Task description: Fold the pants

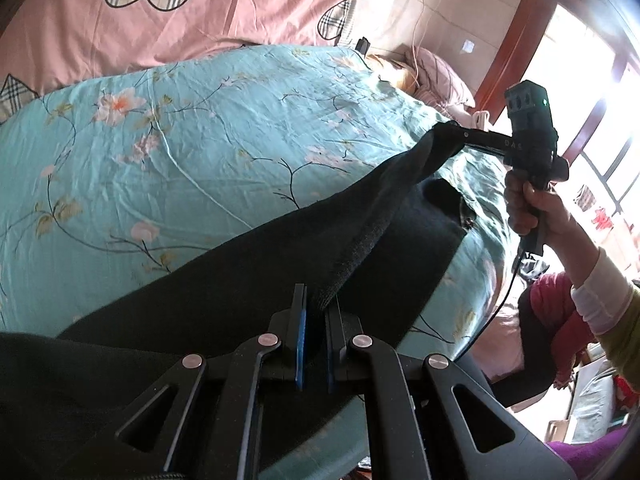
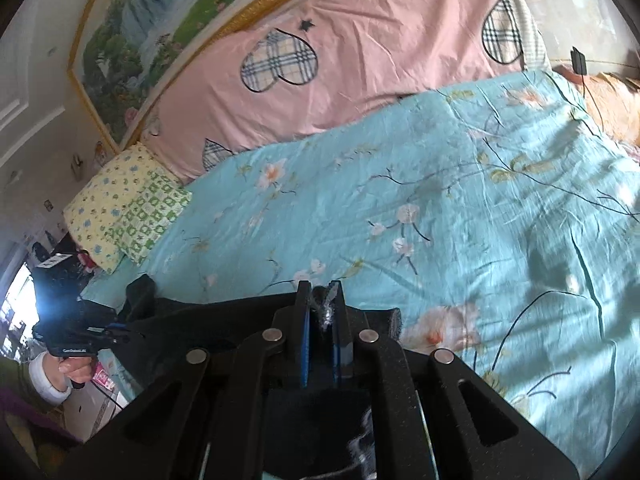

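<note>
Two grippers hold one piece of clothing between them, the dark black fabric pants (image 1: 248,280), which lie across the turquoise bedcover with a pattern of pink flowers and thin branches (image 1: 160,152).

On the left wrist view, my left gripper (image 1: 318,312) is pressed together on a thick edge of the pants; the blue pads pinch the ribbed hem at 6 o'clock of the view. From there the cloth rises as a stretched band toward 2 o'clock, where my right gripper (image 1: 452,130) pinches its other end, lifted above the bed. My right hand (image 1: 528,208) is closed around the black handle, and a thin black cable (image 1: 500,300) hangs from it. The rest of the pants spreads flat on the bedcover toward 8 o'clock.

On the right wrist view, my right gripper (image 2: 322,304) is closed on a small bunch of dark cloth with some pale threads on it. The pants run from it toward 9 o'clock, where the left gripper (image 2: 124,330) grips the other end, held by my left hand (image 2: 74,368).

Behind the bedcover lies a pink quilt with checked heart patches (image 2: 340,64). At 9 o'clock of this view sits a yellow and green flowered pillow (image 2: 124,208), and above it a gold framed landscape painting (image 2: 168,32) hangs on the wall.
</note>
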